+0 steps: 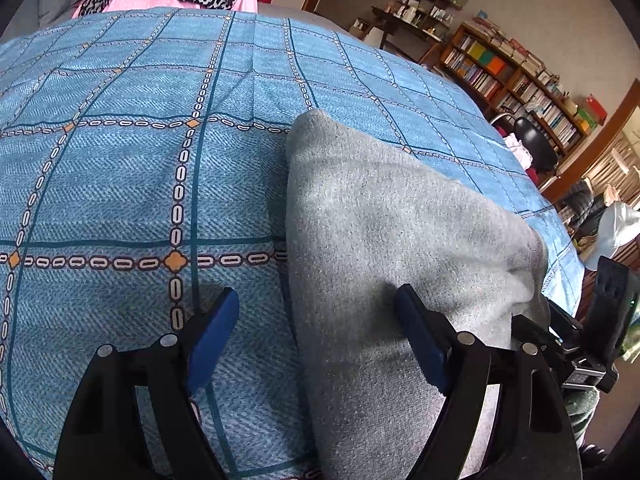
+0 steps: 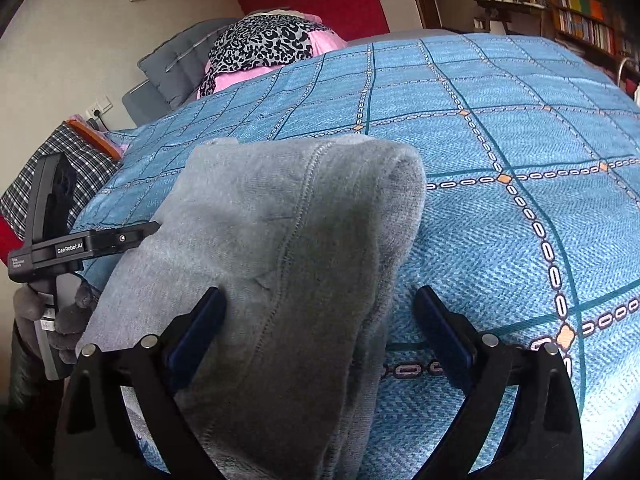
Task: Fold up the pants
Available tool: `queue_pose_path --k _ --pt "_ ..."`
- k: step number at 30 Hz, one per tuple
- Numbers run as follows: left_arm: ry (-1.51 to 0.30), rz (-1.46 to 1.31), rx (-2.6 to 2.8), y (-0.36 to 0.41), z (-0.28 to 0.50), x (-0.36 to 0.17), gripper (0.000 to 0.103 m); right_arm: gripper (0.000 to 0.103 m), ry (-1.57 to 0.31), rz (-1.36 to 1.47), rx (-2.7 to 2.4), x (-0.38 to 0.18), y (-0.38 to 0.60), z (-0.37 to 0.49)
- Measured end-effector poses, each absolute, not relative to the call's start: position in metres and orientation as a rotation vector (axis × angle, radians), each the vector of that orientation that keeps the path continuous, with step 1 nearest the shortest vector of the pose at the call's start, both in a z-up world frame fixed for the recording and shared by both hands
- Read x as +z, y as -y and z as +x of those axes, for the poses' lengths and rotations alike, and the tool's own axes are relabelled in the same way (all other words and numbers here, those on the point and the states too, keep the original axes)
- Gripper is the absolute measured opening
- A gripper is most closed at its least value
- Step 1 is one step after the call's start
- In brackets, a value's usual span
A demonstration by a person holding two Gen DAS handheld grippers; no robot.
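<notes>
From the left wrist, we see our left gripper (image 1: 320, 332) open, straddling the left edge of the grey pants (image 1: 380, 216), which run lengthwise away over the blue bedspread (image 1: 120, 180).

From the right wrist, our right gripper (image 2: 320, 328) gapes over their right edge.

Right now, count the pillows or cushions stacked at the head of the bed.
3 show, though more may be hidden: a leopard-print one on top, a pink one beneath and right of it, and a grey quilted one leaning behind on the left.
</notes>
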State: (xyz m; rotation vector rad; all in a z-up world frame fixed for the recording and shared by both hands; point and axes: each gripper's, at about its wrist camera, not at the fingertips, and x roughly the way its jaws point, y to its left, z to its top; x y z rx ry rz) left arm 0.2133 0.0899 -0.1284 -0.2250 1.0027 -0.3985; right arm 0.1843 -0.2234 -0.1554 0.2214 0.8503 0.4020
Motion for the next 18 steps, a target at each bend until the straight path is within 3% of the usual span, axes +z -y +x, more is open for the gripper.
queue_pose_path --k 18 --pt "-1.03 -0.292 -0.528 -0.107 0.207 -0.13 0.08 0.099 -0.916 0.226 0.486 -0.154 0.227 0.197"
